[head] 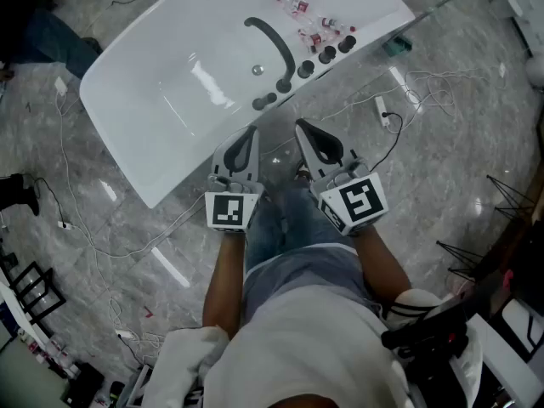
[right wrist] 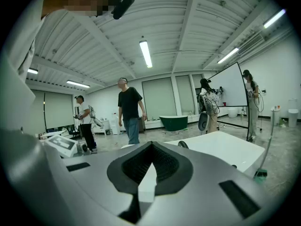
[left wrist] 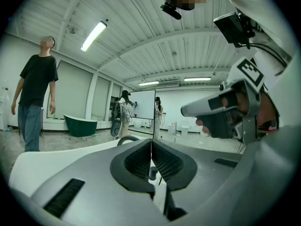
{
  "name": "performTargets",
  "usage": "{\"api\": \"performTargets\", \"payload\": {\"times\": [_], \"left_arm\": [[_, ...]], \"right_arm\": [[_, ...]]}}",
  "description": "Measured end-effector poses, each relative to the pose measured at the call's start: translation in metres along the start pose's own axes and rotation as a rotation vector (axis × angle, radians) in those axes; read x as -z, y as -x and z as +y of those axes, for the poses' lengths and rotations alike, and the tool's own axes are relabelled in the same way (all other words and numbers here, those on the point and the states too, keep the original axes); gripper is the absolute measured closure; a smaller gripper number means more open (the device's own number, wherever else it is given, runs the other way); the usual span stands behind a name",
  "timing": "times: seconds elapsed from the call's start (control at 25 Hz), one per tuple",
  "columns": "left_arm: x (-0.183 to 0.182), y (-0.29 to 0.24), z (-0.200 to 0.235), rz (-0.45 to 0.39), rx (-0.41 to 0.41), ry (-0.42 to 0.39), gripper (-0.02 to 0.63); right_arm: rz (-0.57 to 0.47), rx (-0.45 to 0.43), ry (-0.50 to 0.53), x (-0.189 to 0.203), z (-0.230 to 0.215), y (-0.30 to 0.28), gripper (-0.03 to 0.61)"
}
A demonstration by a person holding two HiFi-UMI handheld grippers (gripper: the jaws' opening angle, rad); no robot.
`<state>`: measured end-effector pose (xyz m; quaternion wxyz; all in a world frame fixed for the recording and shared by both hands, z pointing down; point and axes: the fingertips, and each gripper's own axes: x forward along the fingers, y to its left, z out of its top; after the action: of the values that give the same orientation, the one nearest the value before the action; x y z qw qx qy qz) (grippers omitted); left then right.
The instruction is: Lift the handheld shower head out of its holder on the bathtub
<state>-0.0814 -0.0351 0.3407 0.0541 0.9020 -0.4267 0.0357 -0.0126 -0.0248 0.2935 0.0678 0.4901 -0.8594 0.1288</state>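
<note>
In the head view a white bathtub [head: 153, 117] lies slantwise on the floor ahead of me. A long curved black shower head [head: 274, 45] rests along its near rim, beside a row of black knobs [head: 327, 55]. My left gripper [head: 249, 133] and right gripper [head: 302, 126] are held side by side just short of that rim, both pointing at it and touching nothing. In the left gripper view the left gripper [left wrist: 151, 142] has its jaws together and empty. The right gripper [right wrist: 150, 144] shows its tips meeting, nothing between them. A black curved piece [left wrist: 127, 138] peeks over the tub edge.
Small bottles [head: 310, 24] stand on the tub's far corner. Cables and a power strip [head: 382, 109] lie on the grey floor to the right. A black wire rack [head: 510, 202] stands at the far right. People [right wrist: 129, 109] stand beyond, near a green tub [right wrist: 175, 122].
</note>
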Motion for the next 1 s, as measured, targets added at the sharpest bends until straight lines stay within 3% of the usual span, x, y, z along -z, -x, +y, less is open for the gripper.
{"api": "performTargets", "payload": {"times": [0.32, 0.44, 0.48, 0.56, 0.72, 0.92, 1.0], "left_arm": [[0.169, -0.095, 0.060, 0.055, -0.137, -0.048, 0.595], [0.247, -0.137, 0.080, 0.116, -0.169, -0.057, 0.592], [0.275, -0.153, 0.086, 0.140, -0.179, -0.054, 0.576], [0.326, -0.184, 0.098, 0.186, -0.197, -0.060, 0.445], [0.417, -0.234, 0.120, 0.263, -0.241, -0.073, 0.394], [0.471, -0.276, 0.157, 0.282, -0.319, -0.076, 0.391], [0.478, -0.284, 0.162, 0.290, -0.328, -0.099, 0.427]], "right_arm": [[0.002, -0.065, 0.004, 0.091, -0.061, -0.086, 0.561], [-0.006, -0.089, -0.003, 0.122, -0.086, -0.113, 0.561], [0.003, -0.089, 0.001, 0.134, -0.095, -0.122, 0.561], [0.025, -0.089, 0.006, 0.159, -0.113, -0.139, 0.561], [0.070, -0.091, -0.005, 0.213, -0.145, -0.162, 0.561], [0.113, -0.109, -0.015, 0.260, -0.179, -0.189, 0.561], [0.118, -0.117, -0.014, 0.267, -0.187, -0.194, 0.561]]}}
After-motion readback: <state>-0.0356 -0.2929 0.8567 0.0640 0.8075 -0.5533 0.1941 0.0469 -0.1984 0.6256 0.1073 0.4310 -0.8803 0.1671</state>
